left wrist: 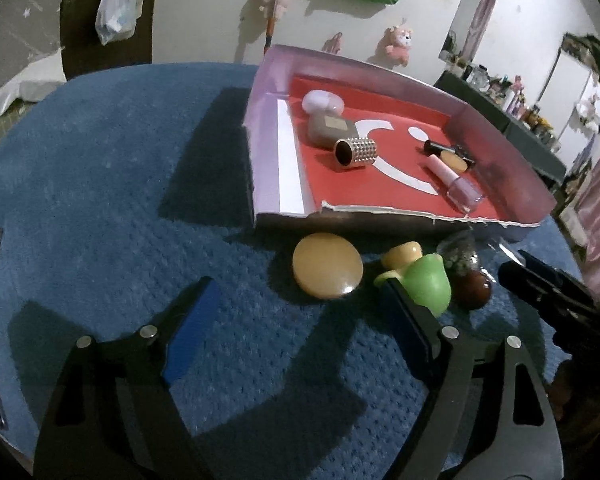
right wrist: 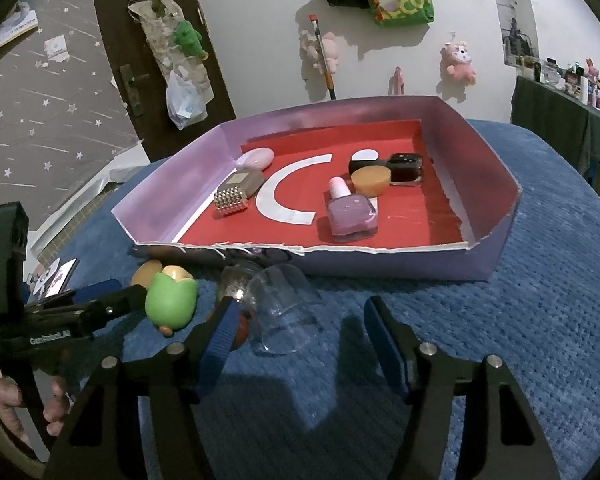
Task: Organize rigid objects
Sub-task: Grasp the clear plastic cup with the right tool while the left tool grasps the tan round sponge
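Clear glass cup [right wrist: 286,312] on its side (mouth toward camera), between right gripper's [right wrist: 300,320] open jaws, left gripper [left wrist: 300,300] open

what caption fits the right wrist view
Open right tool nears a clear cap before the tray.
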A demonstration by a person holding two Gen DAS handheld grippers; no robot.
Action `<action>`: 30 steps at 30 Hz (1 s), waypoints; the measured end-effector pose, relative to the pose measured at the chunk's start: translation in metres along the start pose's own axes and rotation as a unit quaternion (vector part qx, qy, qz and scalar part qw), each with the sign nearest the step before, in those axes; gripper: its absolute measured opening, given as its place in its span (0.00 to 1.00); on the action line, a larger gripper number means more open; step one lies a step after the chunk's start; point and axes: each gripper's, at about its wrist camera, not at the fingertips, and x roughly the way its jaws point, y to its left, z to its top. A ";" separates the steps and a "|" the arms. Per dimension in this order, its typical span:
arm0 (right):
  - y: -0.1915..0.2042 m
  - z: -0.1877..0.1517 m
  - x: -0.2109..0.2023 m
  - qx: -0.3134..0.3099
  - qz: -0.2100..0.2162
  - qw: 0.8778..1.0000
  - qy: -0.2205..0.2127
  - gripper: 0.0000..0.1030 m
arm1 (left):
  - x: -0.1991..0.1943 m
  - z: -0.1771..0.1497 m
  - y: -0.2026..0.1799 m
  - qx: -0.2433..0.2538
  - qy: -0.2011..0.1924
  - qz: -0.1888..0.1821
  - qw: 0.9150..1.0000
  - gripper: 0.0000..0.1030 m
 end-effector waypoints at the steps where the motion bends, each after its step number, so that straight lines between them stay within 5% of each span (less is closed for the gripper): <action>1: 0.001 0.001 0.001 0.000 0.003 1.000 0.000 0.65 | 0.002 0.001 -0.001 0.002 0.000 0.003 1.000 0.79; 10: 0.001 0.003 0.013 0.008 0.015 1.000 0.011 0.60 | 0.010 0.008 -0.006 0.020 -0.004 0.009 1.000 0.61; 14: -0.002 0.002 0.019 0.018 0.028 0.999 0.028 0.50 | 0.009 0.006 -0.008 0.027 -0.008 0.007 1.000 0.50; 16: 0.000 0.002 0.020 0.016 0.027 0.999 0.025 0.48 | 0.010 0.007 -0.012 0.035 -0.004 0.000 0.999 0.35; 30: 0.006 0.000 0.007 0.008 0.043 0.999 0.022 0.41 | 0.001 -0.001 -0.016 0.029 0.002 -0.020 0.999 0.35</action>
